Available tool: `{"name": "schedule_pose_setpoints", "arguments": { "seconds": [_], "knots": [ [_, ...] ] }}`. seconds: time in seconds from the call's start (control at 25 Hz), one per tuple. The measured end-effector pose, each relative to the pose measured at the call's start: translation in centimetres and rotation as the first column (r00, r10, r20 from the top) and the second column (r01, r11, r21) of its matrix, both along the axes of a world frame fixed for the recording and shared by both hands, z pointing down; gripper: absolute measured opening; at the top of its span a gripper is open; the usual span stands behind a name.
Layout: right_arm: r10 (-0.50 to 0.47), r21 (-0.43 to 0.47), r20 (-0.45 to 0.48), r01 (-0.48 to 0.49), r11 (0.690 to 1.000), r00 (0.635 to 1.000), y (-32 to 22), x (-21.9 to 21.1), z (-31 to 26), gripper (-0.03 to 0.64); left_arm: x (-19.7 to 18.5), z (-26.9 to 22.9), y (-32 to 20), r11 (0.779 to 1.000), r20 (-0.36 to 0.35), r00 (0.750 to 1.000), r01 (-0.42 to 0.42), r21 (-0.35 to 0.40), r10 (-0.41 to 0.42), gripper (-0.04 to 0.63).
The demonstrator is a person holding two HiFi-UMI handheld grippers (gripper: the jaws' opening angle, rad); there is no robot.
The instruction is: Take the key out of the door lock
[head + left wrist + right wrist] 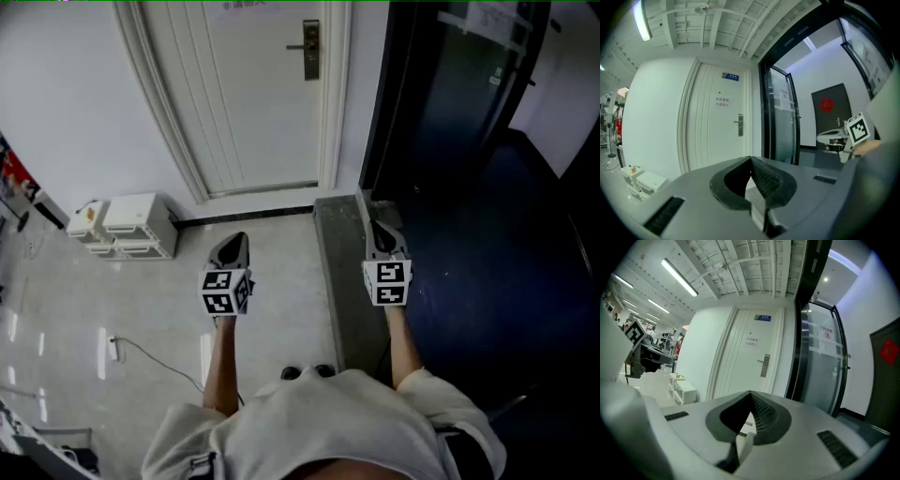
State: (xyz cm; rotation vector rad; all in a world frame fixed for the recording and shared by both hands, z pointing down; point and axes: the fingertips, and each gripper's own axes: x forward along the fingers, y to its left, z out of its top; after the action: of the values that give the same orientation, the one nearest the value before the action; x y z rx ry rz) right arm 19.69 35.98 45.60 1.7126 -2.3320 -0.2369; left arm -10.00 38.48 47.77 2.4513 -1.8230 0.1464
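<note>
two grippers in play, neither on anything yet.

far left, low against the wall: white boxes (127,225) stacked on the floor (272,281), with a thin cable (155,356) trailing nearer us. both sit off to the side of our line to the door.

left gripper (236,242): jaws together, tips meeting, nothing between them. we hold it out in front, about level, aimed at the white door (253,103). we judge the closed jaws to be a carry posture only, since nothing graspable is near.

centre, top: the door lock (310,49), a dark metal plate with a lever, sits at the door's right edge, well ahead of both grippers. the key should be in that plate, but at this range it is too small for us to make out in any view.

right gripper (380,234): jaws likewise closed and empty, level, roughly abreast of the left one.

far right: a dark glass door (450,103) beside the white door's frame.

judgement: approach stage. we must close the distance and part one pair of jaws before the key can be pinched.
</note>
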Motion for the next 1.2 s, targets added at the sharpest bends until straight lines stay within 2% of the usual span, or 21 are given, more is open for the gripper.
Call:
{"name": "schedule_pose_setpoints", "arguments": {
  "seconds": [0.32, 0.6, 0.92, 1.2],
  "knots": [
    [-0.011, -0.001, 0.000, 0.011, 1.000, 1.000, -0.4, 0.4, 0.1, 0.023, 1.0, -0.1, -0.1, 1.000, 0.003, 1.000, 0.003, 0.001, -0.003, 0.018],
    [-0.021, 0.008, 0.044, 0.020, 1.000, 0.999, -0.7, 1.6, 0.0, 0.023, 2.1, 0.2, -0.2, 1.000, 0.014, 1.000, 0.012, -0.006, -0.012, 0.018],
    [-0.051, -0.009, 0.052, 0.052, 0.999, 0.997, -1.4, 3.3, 1.0, 0.023, 4.6, 0.9, -0.3, 1.000, 0.026, 0.999, 0.023, -0.019, -0.023, 0.018],
    [-0.071, -0.029, 0.051, 0.072, 0.997, 0.996, -2.9, 3.7, 2.5, 0.023, 5.2, 2.1, -1.3, 0.999, 0.029, 0.999, 0.040, -0.034, -0.039, 0.018]
  ]
}}
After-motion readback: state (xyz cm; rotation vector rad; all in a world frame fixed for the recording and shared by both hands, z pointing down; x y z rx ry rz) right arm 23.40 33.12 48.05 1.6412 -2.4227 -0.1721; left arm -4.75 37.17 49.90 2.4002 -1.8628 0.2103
